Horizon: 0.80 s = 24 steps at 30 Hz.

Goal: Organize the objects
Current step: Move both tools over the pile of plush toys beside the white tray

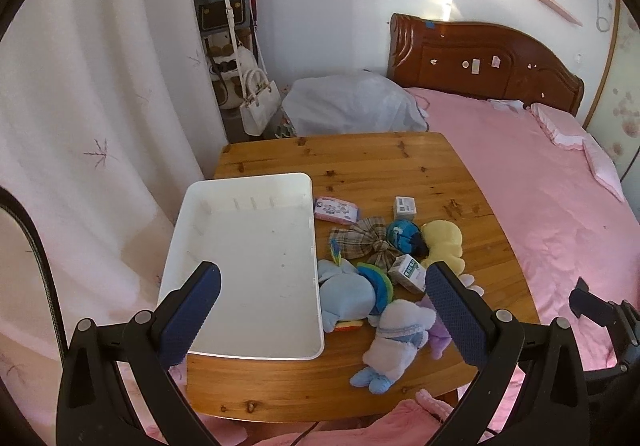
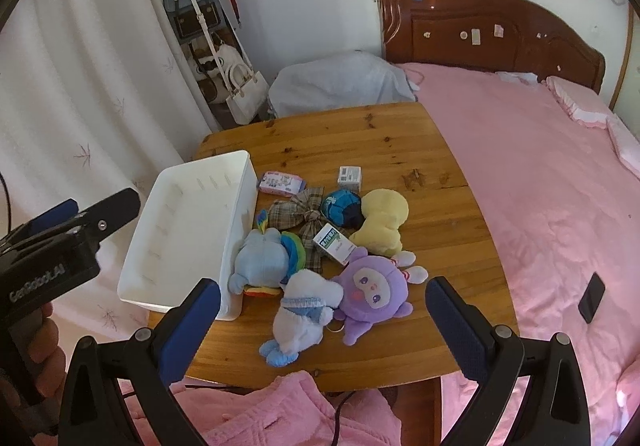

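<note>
A white bin (image 1: pixel 256 262) (image 2: pixel 188 230) sits with nothing in it on the left of the wooden table (image 1: pixel 400 165) (image 2: pixel 360 141). Beside it lies a heap: a light blue plush (image 1: pixel 346 292) (image 2: pixel 264 256), a white plush with blue feet (image 1: pixel 394 342) (image 2: pixel 302 312), a purple plush (image 2: pixel 370 288), a yellow plush (image 1: pixel 442 242) (image 2: pixel 382 221), a plaid bow (image 1: pixel 364 242) (image 2: pixel 302 215), a blue ball (image 1: pixel 404 236) (image 2: pixel 344 207), a green-and-white box (image 1: pixel 408 272) (image 2: pixel 334 244), a small white box (image 1: pixel 405 207) (image 2: pixel 349 177) and a pink packet (image 1: pixel 336 209) (image 2: pixel 280 181). My left gripper (image 1: pixel 324 320) and right gripper (image 2: pixel 322 326) hover open above the near edge, holding nothing.
A pink bed (image 2: pixel 540 173) with a dark wooden headboard (image 1: pixel 480 57) runs along the table's right side. A black phone (image 2: pixel 592 298) lies on it. A curtain (image 1: pixel 80 105) hangs left, with bags on a coat stand (image 2: pixel 224 57) behind. A covered bundle (image 1: pixel 352 105) sits beyond the table.
</note>
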### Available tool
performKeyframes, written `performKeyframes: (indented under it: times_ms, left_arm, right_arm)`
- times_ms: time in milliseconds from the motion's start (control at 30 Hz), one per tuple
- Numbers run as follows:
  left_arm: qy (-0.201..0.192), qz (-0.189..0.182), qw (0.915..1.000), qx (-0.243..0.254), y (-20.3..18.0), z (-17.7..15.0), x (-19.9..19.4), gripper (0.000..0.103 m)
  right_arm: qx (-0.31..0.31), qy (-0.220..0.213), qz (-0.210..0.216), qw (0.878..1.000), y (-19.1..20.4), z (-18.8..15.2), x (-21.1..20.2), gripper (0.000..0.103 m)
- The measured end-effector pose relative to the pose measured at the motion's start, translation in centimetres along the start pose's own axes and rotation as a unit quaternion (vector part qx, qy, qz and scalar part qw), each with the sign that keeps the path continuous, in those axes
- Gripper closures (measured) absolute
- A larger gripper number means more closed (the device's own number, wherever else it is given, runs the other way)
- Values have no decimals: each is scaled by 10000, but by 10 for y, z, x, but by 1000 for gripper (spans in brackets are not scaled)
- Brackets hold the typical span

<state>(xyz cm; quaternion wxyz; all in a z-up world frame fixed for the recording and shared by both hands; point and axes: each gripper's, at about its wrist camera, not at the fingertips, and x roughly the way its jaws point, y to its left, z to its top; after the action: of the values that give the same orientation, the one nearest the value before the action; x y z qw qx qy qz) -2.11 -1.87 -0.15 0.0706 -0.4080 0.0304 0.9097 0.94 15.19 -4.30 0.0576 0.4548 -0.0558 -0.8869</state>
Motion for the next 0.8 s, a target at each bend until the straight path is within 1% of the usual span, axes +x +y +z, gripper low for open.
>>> performKeyframes:
  times_ms: [100,233,367,467,600,700,800]
  left_arm:
    - [33,-111,9999,-76,1,1,3,1]
    - [226,-198,9994,-164,1,2,12,1]
    - [455,-222,9985,-208,-4,1,22,1]
    - [724,-156,9970,-215,-9,-2,33,1]
    - [1109,-76,9933,-308,-16,-5,47,1]
    - [1287,117,9911,-323,-22,-7,54,1]
    - [1412,289,9884,-478,-27,-9,58,1]
  right_arm:
    - [-90,-145,-69,9998,1,-5,-4,0]
    - [-247,-182,-199,9993,4,-8,-6,0]
    - [-419,-264,-444,9978,2,-11,-9,0]
    - [-439,-303,-453,9975,-5,-14,-9,0]
    - [-430,-186,-382,9982,-19,-13,-5,0]
    - [-498,-132,-296,9982,-29,-9,-3,0]
    - [-557,-95,-198,9982,-41,-1,-2,0]
